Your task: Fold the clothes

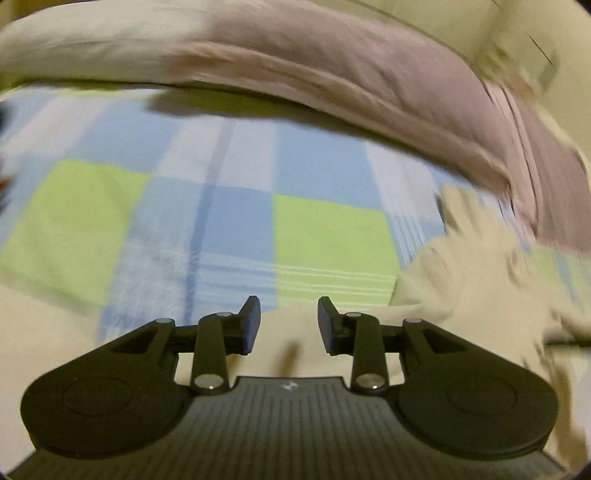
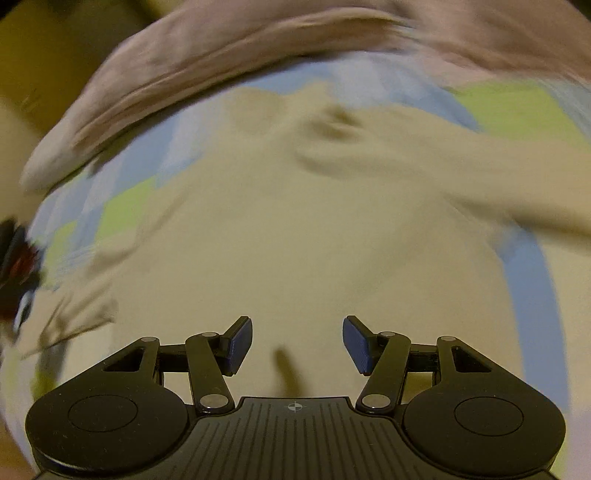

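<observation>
A cream garment (image 2: pixel 295 229) lies spread on a blue, green and white checked bedsheet (image 1: pixel 221 192). In the right wrist view it fills the middle, with a sleeve (image 2: pixel 498 166) reaching to the right. My right gripper (image 2: pixel 297 341) hovers open over its body, nothing between the blue pads. In the left wrist view the cream garment (image 1: pixel 480 280) shows crumpled at the right and under the fingers. My left gripper (image 1: pixel 289 323) is open above its edge, holding nothing. Both views are motion-blurred.
A mauve quilt (image 1: pixel 332 74) is bunched along the far side of the bed, also visible as the mauve quilt (image 2: pixel 221 66) in the right wrist view. A dark red and black object (image 2: pixel 16 266) sits at the left edge. A pale wall (image 1: pixel 517 33) stands behind.
</observation>
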The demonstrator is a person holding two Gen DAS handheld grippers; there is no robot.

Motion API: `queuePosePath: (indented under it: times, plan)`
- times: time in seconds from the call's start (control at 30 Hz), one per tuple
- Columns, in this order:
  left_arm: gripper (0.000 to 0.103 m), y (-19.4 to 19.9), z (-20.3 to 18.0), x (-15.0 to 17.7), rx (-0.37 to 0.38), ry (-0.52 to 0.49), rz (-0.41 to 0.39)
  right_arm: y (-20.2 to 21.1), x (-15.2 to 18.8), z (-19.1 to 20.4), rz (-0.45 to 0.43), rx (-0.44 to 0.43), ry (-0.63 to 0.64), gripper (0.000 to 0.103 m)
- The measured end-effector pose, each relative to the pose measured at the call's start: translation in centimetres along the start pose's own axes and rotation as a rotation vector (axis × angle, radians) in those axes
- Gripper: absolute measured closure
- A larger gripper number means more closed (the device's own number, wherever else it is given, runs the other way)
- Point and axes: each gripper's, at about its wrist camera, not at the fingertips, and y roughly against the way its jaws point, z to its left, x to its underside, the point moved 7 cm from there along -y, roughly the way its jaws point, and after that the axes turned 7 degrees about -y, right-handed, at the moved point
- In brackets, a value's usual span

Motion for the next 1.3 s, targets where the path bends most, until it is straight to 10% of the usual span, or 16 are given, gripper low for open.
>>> queuePosePath:
  times: [0.23,0.47,0.53,0.57,0.67,0.9,1.1,1.17,1.23,1.3]
  plan:
    - [0.066,-5.1,0.4,-0.1,0.145,-0.052,0.133,-8.5,-7.9,13.4,0.022,-0.130,0.434,0.045]
    - [0.068,-5.2,-0.8,1.0,0.185,-0.142,0.132,-16.8,-8.6,19.8,0.164,-0.139,0.762,0.045]
    - [0.103,-4.6,-1.2,1.2,0.148,-0.182,0.082,-17.7,-7.5,19.8,0.196,-0.126,0.874,0.045]
    - [0.103,-4.2,-1.4,1.3,0.129,-0.203,0.057,-17.7,-6.9,19.8,0.191,-0.130,0.945,0.046]
    - [0.103,-3.1,-2.1,1.5,0.073,-0.263,-0.019,-17.3,-6.5,19.8,0.168,-0.138,1.046,0.099]
    - [0.103,-2.4,-0.6,2.8,-0.007,-0.160,-0.081,-15.0,-7.2,18.1,-0.090,-0.165,0.949,0.099]
    - [0.049,-4.2,-1.6,2.1,0.098,-0.177,0.013,-15.0,-6.9,18.0,-0.070,-0.112,0.863,0.055]
    - [0.062,-5.3,-2.5,2.2,0.083,-0.253,0.058,-14.9,-7.2,18.6,-0.060,-0.147,0.824,0.050]
    - [0.103,-5.1,-3.1,2.5,0.017,-0.307,0.011,-16.1,-6.2,19.1,-0.004,-0.120,0.891,0.050]
    - [0.103,-4.8,-3.8,2.8,-0.049,-0.361,-0.035,-17.1,-5.3,19.4,-0.027,-0.081,0.963,0.069]
